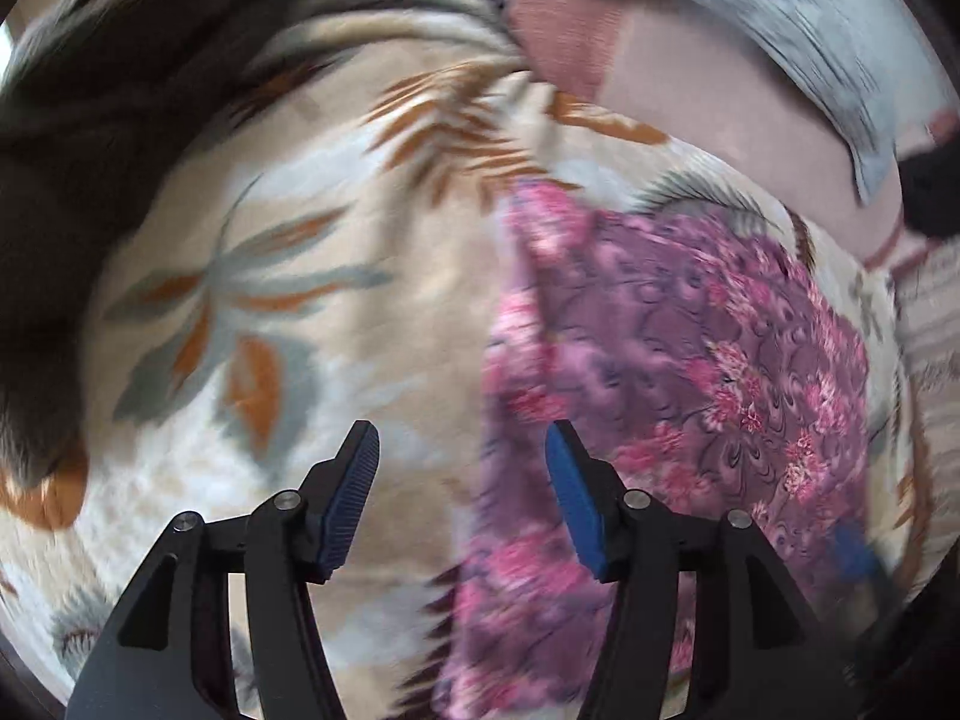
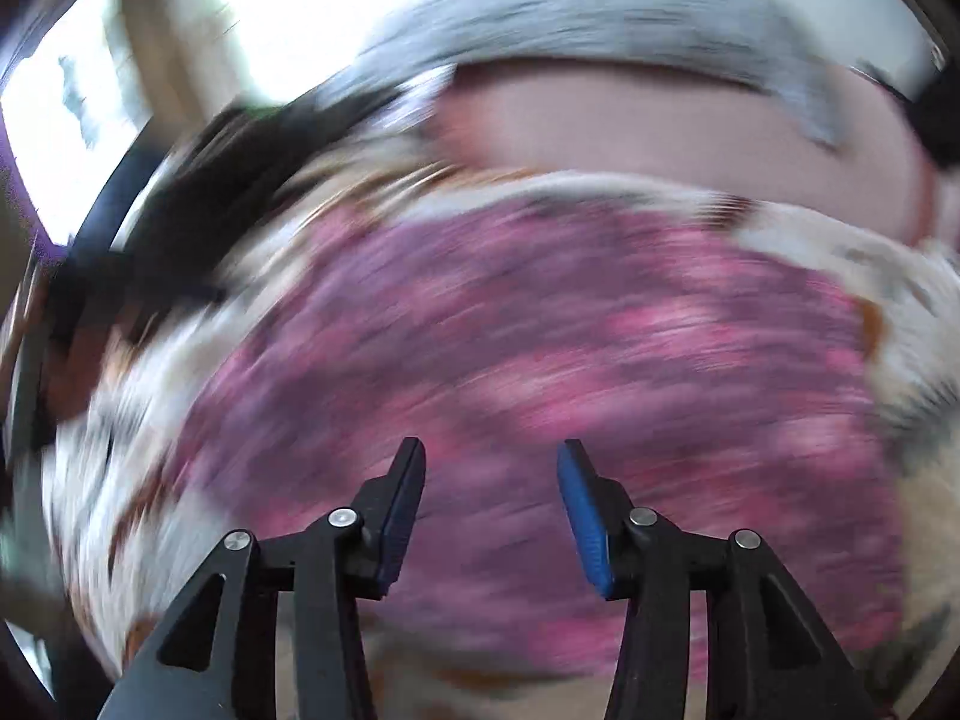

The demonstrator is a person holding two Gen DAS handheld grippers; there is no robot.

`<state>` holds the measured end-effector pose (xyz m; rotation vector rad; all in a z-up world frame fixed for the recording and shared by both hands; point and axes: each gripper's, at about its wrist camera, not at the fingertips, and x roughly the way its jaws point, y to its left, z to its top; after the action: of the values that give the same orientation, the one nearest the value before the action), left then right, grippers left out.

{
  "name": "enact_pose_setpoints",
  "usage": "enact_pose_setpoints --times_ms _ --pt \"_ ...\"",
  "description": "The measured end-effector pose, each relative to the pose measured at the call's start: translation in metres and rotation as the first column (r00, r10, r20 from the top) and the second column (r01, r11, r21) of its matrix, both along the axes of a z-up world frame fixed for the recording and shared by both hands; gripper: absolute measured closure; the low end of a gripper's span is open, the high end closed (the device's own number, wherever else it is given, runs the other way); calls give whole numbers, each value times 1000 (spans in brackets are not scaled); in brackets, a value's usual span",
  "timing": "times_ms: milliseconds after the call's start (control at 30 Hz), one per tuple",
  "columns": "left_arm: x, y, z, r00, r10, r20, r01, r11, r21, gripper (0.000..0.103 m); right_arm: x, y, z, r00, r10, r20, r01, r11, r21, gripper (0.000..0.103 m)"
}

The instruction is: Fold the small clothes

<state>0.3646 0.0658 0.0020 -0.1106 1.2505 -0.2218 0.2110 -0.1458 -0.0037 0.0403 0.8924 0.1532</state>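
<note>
A small purple cloth with pink flowers [image 1: 678,354] lies spread on a cream blanket with orange and grey leaves [image 1: 312,276]. My left gripper [image 1: 462,450] is open and empty, hovering over the cloth's left edge. In the right wrist view the same cloth [image 2: 540,348] fills the middle, heavily blurred. My right gripper [image 2: 491,468] is open and empty above the cloth. The other gripper's blue pad [image 1: 855,552] shows at the cloth's right edge in the left wrist view.
A dark brown garment [image 1: 102,120] lies bunched at the left of the blanket. A grey cloth [image 1: 780,18] and a pink surface [image 1: 708,102] lie beyond the blanket. A bright window [image 2: 300,12] is behind in the right wrist view.
</note>
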Motion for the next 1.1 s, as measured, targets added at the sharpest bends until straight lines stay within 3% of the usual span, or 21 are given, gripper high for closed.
enact_pose_setpoints --times_ms 133,233,433,567,600,633,667,900,1067,1100 --pt "-6 32 -4 998 27 -51 -29 999 -41 45 -11 96 -24 973 225 -58 -229 969 -90 48" --pt "-5 44 -9 997 22 -79 -26 998 -53 45 -10 140 -35 954 293 -67 -300 939 -166 44" --pt "4 49 -17 991 -1 -136 -12 996 -93 45 -3 186 -49 947 320 -29 -305 865 -398 39" --pt "13 38 -20 989 -31 -144 17 995 -99 43 10 205 -57 950 310 44 -236 802 -548 43" --pt "16 35 -20 989 -36 -145 20 994 -109 42 12 207 -58 947 317 58 -228 787 -573 60" --pt "18 30 -19 989 -43 -142 26 992 -120 40 13 207 -58 944 325 63 -229 778 -585 90" --pt "21 26 -19 989 -51 -136 34 992 -124 40 17 207 -59 943 327 59 -230 771 -593 100" --pt "40 -25 -25 973 -172 -154 152 979 -137 39 6 185 -23 923 305 233 -132 823 -553 98" --pt "47 -53 -33 964 -198 -179 168 971 -170 40 -1 167 -5 916 287 281 -115 858 -501 98" --pt "47 -57 -32 959 -176 -223 140 976 -167 41 -2 164 -4 916 283 285 -114 863 -492 98"
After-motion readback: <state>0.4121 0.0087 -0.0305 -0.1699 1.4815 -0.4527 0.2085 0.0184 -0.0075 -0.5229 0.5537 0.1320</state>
